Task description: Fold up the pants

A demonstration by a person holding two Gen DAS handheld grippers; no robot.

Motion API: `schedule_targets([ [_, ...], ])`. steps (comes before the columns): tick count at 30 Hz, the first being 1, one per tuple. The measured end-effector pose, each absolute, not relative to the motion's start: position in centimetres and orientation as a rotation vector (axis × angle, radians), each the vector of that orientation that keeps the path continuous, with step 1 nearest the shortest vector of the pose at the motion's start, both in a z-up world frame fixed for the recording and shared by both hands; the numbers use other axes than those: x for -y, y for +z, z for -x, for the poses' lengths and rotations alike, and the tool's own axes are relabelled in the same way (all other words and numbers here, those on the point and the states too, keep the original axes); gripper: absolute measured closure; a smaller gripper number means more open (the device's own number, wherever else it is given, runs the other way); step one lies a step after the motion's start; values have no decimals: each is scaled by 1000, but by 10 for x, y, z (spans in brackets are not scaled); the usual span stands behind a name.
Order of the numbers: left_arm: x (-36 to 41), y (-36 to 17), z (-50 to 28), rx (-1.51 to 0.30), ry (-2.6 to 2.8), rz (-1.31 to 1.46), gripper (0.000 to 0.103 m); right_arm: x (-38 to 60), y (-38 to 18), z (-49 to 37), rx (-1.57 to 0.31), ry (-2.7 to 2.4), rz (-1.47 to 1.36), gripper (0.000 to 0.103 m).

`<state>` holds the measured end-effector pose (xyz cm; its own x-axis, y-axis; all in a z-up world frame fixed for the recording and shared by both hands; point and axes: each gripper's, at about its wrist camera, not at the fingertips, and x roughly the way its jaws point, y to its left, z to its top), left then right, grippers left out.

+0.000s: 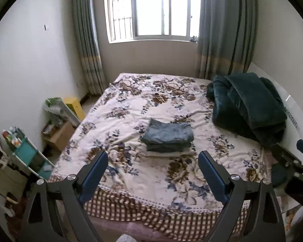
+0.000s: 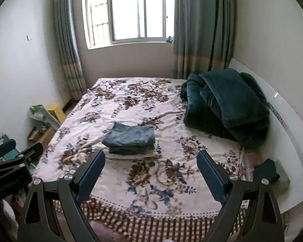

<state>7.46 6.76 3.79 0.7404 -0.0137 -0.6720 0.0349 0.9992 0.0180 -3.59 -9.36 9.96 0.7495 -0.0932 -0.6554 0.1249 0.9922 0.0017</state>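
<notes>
A stack of folded garments lies in the middle of the bed: blue-grey folded pants [image 1: 167, 133] on top, a white folded piece [image 1: 171, 153] at the bottom. The stack also shows in the right wrist view [image 2: 131, 136]. My left gripper [image 1: 153, 157] is open and empty, held above the bed's near edge, short of the stack. My right gripper [image 2: 151, 157] is open and empty, also back from the stack. The right gripper shows at the right edge of the left wrist view [image 1: 297, 161]; the left gripper shows at the left edge of the right wrist view [image 2: 10, 157].
The bed [image 1: 131, 104] has a floral cover. A dark green blanket [image 1: 250, 104] is piled at the bed's right, against a white headboard [image 2: 288, 125]. A small dark cloth [image 2: 265, 170] lies by the headboard. Boxes and a shelf [image 1: 26, 153] crowd the floor on the left.
</notes>
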Motion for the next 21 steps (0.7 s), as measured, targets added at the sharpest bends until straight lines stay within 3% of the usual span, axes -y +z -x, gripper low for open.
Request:
schedule_targets([
  [6,-75,44,-59,-722,-26,-24,12,78,123,63,-704,-95,-71,9],
  [8,-76,45,-56,-719,-27,-19,0,74,124,66,-701,-100,-63,9],
  [10,-75,44,-55,-709,-30,-24,0,72,123,66,-703,-101,-67,4],
  [21,-76,18,-94,-728,15,-33,0,86,92,14,-717,-154,-72,4],
])
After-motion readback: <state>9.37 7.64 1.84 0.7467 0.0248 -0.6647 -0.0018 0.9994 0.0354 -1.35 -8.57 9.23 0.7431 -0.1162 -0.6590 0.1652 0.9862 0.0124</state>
